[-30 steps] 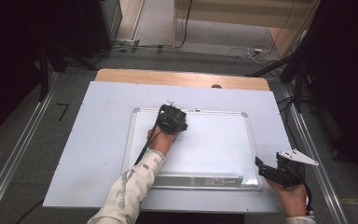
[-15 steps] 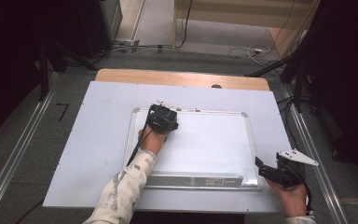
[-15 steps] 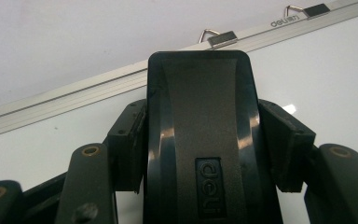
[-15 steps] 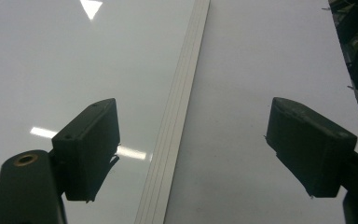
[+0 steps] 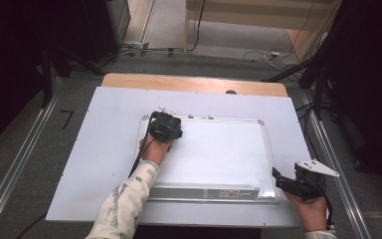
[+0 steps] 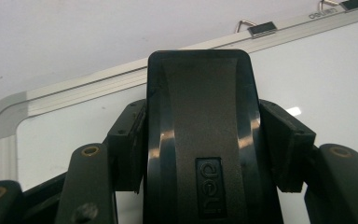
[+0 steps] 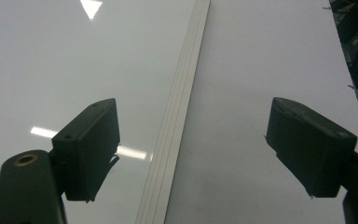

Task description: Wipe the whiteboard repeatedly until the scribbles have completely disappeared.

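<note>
Left tongs (image 6: 200, 140) clenched on black plastic whiteboard eraser (image 6: 199, 116), pressed flat at far-left corner of white aluminium-framed whiteboard (image 5: 219, 154). Eraser's long axis pointed at far frame; unwiped board stretched rightward. Right tongs (image 7: 191, 149) released, straddling right frame edge.

Both grippers are black. The left gripper (image 5: 165, 125) trails a black cable back along a pale patterned sleeve (image 5: 124, 201). The right gripper (image 5: 298, 182) carries a grey three-cornered plate (image 5: 318, 168) on top. Up close, its jaws end in blocky black pads (image 7: 91, 147) on arms with brass-ringed screw holes (image 7: 25, 160).
</note>
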A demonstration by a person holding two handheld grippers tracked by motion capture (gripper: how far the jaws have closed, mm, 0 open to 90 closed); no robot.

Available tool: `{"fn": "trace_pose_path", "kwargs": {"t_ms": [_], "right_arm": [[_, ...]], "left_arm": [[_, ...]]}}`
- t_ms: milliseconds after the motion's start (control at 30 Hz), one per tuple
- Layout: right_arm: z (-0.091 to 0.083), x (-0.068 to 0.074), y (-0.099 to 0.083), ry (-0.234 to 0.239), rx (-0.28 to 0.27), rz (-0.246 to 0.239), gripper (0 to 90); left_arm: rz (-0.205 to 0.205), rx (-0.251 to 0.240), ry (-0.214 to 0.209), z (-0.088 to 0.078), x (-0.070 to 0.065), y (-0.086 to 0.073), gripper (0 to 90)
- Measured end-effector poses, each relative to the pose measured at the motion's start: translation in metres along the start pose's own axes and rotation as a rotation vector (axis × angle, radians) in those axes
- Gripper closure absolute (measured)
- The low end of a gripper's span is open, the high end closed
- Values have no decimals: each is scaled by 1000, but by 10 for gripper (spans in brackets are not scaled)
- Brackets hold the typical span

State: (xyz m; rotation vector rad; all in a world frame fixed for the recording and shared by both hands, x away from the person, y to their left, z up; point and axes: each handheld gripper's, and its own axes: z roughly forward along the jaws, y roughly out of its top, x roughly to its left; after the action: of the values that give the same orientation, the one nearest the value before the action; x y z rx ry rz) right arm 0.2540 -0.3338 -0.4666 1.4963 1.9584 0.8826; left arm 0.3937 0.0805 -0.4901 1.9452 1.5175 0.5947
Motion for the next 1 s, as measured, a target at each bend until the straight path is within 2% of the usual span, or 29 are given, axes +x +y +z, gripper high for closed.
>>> {"fn": "trace_pose_path", "kwargs": {"t_ms": [300, 567, 800, 1000], "right_arm": [[0, 1, 0, 0, 2, -1, 159], [1, 0, 0, -2, 1, -1, 159], [1, 1, 1, -1, 3, 1, 159], [2, 2, 1, 0, 3, -4, 159]], "left_arm": [[-19, -1, 17, -4, 12, -5, 401], [-33, -7, 35, -8, 15, -9, 401], [-36, 15, 38, -14, 17, -10, 403], [-46, -40, 38, -31, 22, -7, 402]]}}
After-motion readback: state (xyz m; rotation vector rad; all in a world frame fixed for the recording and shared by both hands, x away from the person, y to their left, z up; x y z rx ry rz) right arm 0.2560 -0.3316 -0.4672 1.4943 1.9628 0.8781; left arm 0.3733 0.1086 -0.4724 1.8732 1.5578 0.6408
